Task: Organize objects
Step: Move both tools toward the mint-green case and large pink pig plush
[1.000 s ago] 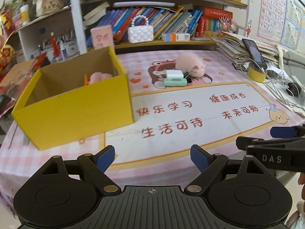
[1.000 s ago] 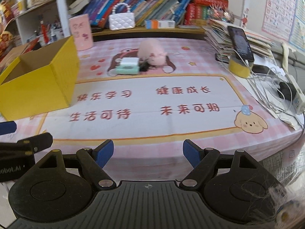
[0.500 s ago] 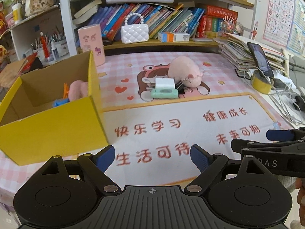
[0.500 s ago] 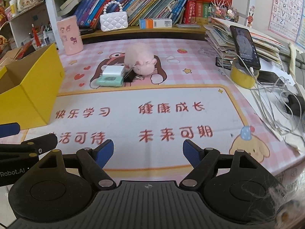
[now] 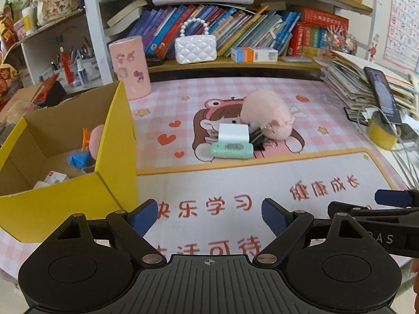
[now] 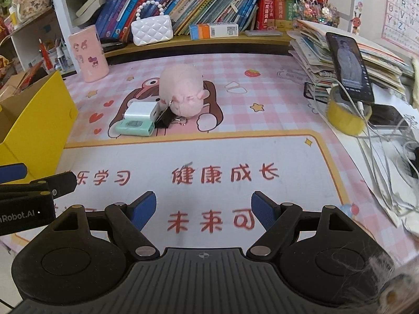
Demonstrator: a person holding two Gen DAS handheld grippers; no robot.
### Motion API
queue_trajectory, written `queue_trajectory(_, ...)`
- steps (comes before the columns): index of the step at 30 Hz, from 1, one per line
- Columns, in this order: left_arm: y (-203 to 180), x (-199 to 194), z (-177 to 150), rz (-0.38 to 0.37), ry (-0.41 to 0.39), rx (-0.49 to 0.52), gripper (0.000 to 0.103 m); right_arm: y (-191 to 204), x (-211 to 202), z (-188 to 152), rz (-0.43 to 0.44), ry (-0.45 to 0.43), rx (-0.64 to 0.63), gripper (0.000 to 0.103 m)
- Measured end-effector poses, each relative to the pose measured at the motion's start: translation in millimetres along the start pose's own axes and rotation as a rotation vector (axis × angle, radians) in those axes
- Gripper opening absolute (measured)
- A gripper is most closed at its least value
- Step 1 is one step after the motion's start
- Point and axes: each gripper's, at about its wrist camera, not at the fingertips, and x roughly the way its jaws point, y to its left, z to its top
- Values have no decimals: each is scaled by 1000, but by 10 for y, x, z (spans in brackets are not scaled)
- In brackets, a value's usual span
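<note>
desk mat [image 6: 262,154] reads 健康成长, 快乐学习; left hand-held gripper [image 6: 26,204] body reads "robot.ai"; alphabet poster [image 6: 400,5] far right.

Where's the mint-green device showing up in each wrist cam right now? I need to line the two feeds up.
Left wrist: mint-green device sits just right of centre, in front of the white charger.
Right wrist: mint-green device sits left of centre, upper half.
Shared landmark: the pink plush pig, right behind the pile in both views.

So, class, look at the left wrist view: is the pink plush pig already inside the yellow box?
No, the pink plush pig lies on the mat beside a white charger, well apart from the yellow box.
</note>
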Motion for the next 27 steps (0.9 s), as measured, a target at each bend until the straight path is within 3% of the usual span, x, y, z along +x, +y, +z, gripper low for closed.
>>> queue_trajectory(7, -97, 180, 147, 38, -4, -18, 89, -125, 183, 228, 36, -7, -23, 78)
queue_trajectory(20, -154, 762, 399, 26, 17, -117, 88, -324, 578, 814, 88, -65, -47, 78)
queue_trajectory(27, -198, 1049, 496, 51, 26, -94, 88, -378, 761, 1060, 107, -85, -55, 78)
